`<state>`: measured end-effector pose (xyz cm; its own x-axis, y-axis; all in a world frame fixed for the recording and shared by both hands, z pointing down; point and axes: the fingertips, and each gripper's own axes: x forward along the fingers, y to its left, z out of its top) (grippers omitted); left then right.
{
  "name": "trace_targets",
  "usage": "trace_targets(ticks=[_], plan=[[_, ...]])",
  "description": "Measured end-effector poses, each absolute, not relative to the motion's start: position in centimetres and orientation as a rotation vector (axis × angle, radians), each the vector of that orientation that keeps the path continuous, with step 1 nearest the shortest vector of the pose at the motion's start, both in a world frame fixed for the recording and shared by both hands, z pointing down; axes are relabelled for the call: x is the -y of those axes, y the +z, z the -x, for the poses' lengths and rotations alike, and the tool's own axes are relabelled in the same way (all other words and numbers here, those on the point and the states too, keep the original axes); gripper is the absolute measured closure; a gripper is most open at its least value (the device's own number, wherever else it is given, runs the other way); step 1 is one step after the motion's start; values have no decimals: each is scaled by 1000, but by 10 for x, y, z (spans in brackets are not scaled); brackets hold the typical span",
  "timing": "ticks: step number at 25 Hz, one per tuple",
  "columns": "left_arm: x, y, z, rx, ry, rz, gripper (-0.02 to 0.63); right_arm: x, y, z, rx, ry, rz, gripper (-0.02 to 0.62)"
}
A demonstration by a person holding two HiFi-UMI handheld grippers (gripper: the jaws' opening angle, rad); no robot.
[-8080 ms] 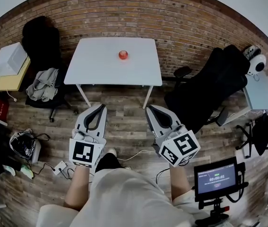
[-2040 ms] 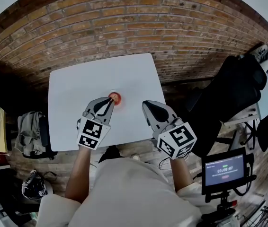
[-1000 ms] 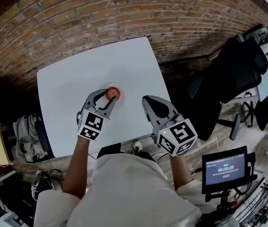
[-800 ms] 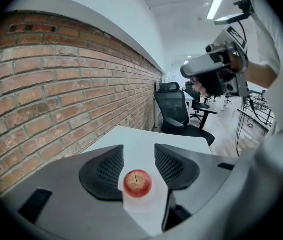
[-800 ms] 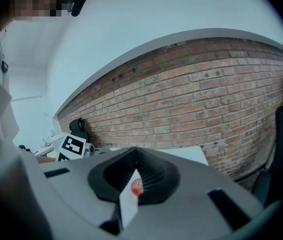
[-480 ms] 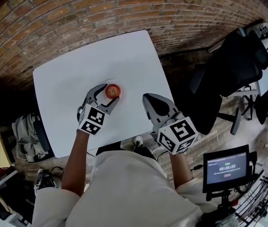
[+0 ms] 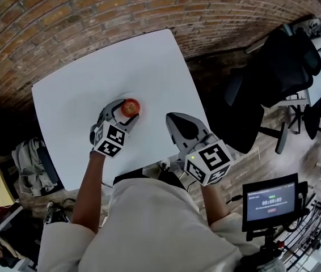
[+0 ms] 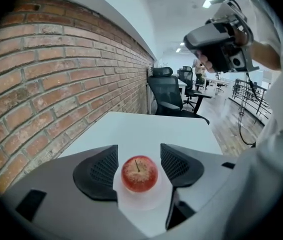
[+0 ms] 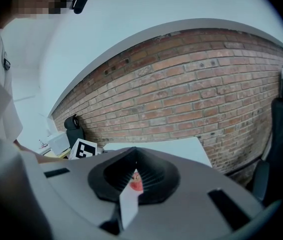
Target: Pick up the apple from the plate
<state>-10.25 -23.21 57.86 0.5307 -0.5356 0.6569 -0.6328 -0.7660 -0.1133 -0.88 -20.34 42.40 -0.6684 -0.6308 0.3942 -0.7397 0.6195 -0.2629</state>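
the red apple (image 8: 139,173) sits on its plate (image 8: 142,203) between the jaws of the left gripper (image 8: 138,160), which have just been opening and stand clear of it.

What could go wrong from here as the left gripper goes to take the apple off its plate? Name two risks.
1. The left gripper jaws have just been opening and stand either side of the apple without touching it. Closing off-centre could make the round fruit roll away.
2. The apple sits on a small plate. A jaw coming in too low may catch its rim and drag it across the table.
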Motion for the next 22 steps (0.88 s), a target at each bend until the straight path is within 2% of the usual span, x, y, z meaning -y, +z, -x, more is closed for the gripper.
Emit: trace_targets(ticks=[10,22], plan=[[239,605,103,923,1086,-2589,350,197,435,13,2547,635,-1110,594],[234,626,104,830,1139,-2546,284,195,445,15,2523,667,-1110,594]])
